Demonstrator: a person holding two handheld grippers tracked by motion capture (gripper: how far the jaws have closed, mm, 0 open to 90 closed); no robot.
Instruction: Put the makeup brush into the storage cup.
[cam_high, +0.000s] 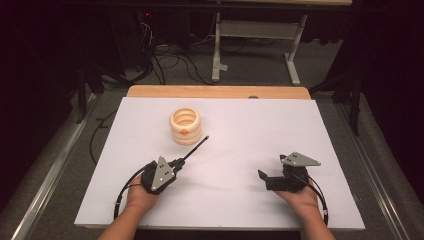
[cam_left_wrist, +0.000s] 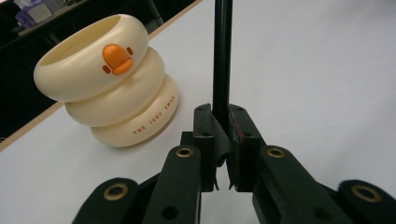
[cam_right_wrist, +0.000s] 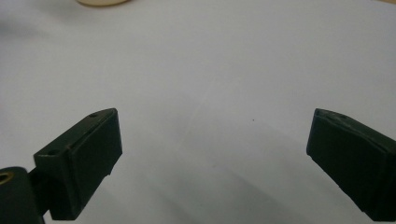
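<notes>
Two tools are resting low over the white counter in the high view. The left tool is clamping the near end of a thin black rod, which is slanting up and away toward a cream holder made of three stacked rings. The rod's far tip is sitting just beside the holder's base, apart from it as far as I can tell. The right tool is sitting well apart to the right, holding nothing.

Left gripper view: the pads are pressing tight on the rod, which is running straight up and out of frame. The holder is standing upright at the left with an orange duck-bill badge on its top ring, its open mouth tilting toward the camera.

Right gripper view: the tool is standing wide open over bare counter, nothing between its pads.

Judgement: the rod is looking light, stiff and smooth, so it is liable to swivel or slip in an end grip; taking it nearer the middle would steady it. The holder is looking light and glossy, easily nudged or tipped, and best braced low on its widest ring.
</notes>
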